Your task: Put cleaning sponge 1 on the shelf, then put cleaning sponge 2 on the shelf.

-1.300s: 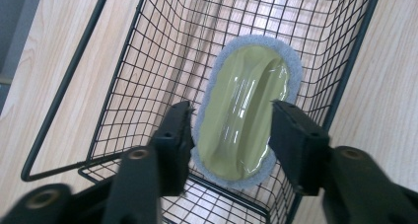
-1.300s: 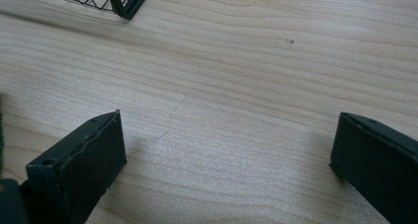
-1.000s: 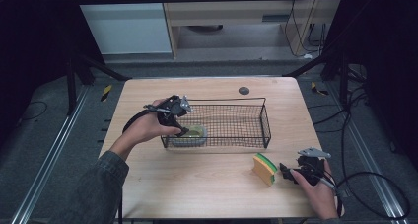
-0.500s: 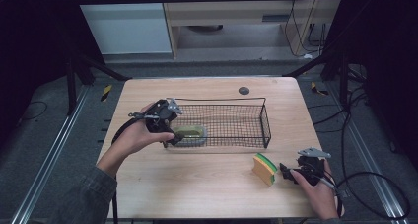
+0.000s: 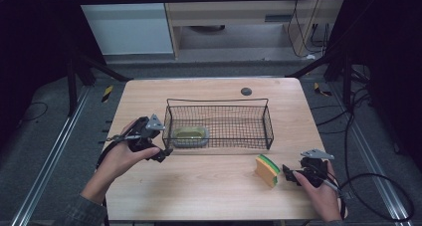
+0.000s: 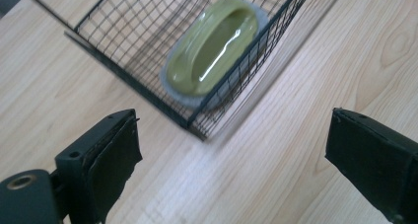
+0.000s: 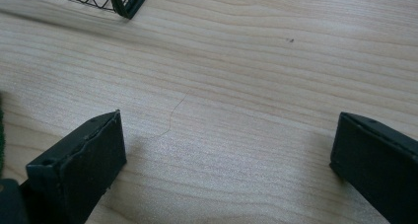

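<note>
The brush (image 5: 189, 135), an olive oval scrubber with a raised handle on a pale base, lies flat in the left end of the wire basket (image 5: 268, 129), close to its front wall. Judged by its glossy moulded top, it is light, rigid and somewhat slippery; the best hold is across the narrow width of the raised handle, from above, since the mesh blocks any side approach. In the left gripper view the brush (image 6: 212, 46) sits behind the basket (image 6: 123, 73) corner, apart from the jaws. The left gripper (image 5: 158, 145) hovers just outside the basket's left front corner, jaws wide apart and just opened further, nothing between them. The sponge (image 5: 267, 170), yellow with a green face, stands on edge on the table (image 5: 209, 196) near the front right; it is likely soft and light. The right gripper (image 5: 288, 174) rests just beside it, jaws apart and empty.
</note>
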The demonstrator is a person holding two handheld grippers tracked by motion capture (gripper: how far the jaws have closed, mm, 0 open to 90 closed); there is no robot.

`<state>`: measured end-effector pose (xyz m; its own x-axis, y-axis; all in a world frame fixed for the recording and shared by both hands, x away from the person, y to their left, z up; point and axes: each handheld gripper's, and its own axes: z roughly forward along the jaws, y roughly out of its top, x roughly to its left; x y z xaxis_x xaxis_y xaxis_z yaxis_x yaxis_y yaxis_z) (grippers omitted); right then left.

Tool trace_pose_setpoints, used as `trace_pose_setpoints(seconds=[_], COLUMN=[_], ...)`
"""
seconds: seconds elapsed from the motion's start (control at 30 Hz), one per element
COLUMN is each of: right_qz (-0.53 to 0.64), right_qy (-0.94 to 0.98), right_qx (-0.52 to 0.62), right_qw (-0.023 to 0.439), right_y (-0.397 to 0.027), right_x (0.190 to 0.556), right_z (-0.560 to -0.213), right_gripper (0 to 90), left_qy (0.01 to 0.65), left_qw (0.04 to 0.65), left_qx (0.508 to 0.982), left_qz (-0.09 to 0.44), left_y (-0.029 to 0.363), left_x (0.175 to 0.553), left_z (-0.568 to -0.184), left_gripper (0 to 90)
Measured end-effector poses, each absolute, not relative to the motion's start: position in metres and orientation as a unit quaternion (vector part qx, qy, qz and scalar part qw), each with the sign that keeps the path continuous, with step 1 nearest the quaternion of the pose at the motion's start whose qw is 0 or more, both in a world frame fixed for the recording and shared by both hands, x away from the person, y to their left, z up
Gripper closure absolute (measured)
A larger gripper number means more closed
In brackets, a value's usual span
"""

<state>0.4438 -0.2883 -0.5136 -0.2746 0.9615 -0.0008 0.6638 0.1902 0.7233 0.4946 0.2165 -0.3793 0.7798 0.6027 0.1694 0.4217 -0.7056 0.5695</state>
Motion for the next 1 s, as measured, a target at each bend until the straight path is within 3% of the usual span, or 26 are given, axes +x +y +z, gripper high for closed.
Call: trace_pose_setpoints(seconds=[0.43,0.67,1.0], right_qz=[0.314,0.313,0.312], right_qy=[0.733,0.734,0.735], right_qx=[0.554,0.554,0.555], right_qw=[0.238,0.238,0.233], right_y=[-0.288,-0.288,-0.288], right_x=[0.443,0.443,0.442], right_z=[-0.514,-0.514,-0.512], right_gripper=[0.4,0.4,1.1], left_qy=[0.342,0.379,0.444], left_qw=[0.262,0.233,0.268], left_qx=[0.886,0.874,0.837], left_qz=[0.173,0.197,0.175], left_y=[0.248,0.264,0.286], left_x=[0.484,0.488,0.496], left_z=[-0.43,-0.452,-0.488], left_gripper=[5.0,4.9,4.9])
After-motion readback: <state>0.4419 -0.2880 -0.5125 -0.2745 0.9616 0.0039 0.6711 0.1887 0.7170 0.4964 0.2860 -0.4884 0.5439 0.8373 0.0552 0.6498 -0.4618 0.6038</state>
